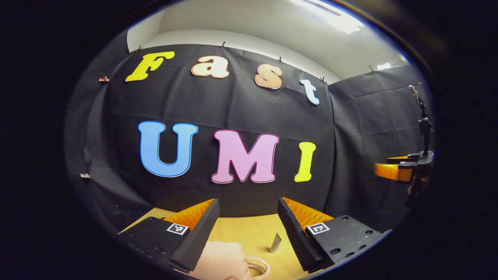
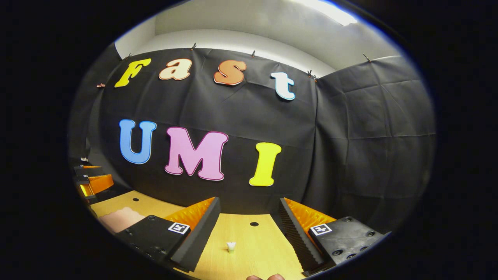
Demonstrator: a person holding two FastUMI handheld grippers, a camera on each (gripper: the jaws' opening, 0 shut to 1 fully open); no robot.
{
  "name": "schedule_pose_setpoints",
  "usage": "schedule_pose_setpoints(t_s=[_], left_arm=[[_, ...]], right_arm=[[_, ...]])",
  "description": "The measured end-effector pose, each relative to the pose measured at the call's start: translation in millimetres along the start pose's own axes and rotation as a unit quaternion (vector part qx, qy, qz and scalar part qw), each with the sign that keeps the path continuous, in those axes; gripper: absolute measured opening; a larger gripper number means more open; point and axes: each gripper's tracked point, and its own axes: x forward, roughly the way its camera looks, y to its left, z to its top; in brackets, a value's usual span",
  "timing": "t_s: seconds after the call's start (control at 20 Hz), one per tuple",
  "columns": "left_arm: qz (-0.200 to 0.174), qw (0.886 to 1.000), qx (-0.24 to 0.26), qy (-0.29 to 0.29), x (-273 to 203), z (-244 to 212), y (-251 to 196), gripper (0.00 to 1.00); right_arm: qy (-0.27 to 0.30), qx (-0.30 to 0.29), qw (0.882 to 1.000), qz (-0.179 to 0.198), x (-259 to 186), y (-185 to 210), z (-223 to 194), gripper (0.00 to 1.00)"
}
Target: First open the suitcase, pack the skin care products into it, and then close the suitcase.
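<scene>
Pale wooden tabletop (image 1: pixel 249 233) lying before black cloth wall (image 1: pixel 249 109); small silver tube (image 1: pixel 275 243) standing on it, right of pink suitcase (image 1: pixel 221 260); small white bottle (image 2: pixel 231 246) standing mid-tabletop.

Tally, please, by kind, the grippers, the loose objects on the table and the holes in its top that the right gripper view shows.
Grippers: 2, the right gripper and the left gripper, both open.
Pale pink object: 1.
Small white item: 1.
Holes in the tabletop: 2.
Total: 6.
</scene>
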Motion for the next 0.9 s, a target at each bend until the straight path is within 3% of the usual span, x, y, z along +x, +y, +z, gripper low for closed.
schedule_pose_setpoints(t_s=[0.3, 0.55, 0.75, 0.9], left_arm=[[-0.008, 1.000, 0.007, 0.015, 1, -10, 0, 0.95], [-0.046, 0.995, -0.004, 0.093, 8, -52, -15, 0.95], [-0.048, 0.983, -0.003, 0.177, 13, -104, -23, 0.96], [-0.072, 0.963, -0.040, 0.256, 15, -147, -50, 0.94]], right_arm=[[0.004, -0.001, 1.000, -0.007, -3, 1, -5, 0.96], [0.002, -0.001, 1.000, -0.007, -4, 5, -8, 0.96], [-0.002, -0.001, 1.000, -0.004, -4, 2, -11, 0.96], [0.001, 0.002, 1.000, 0.001, -3, -5, -23, 0.96]])
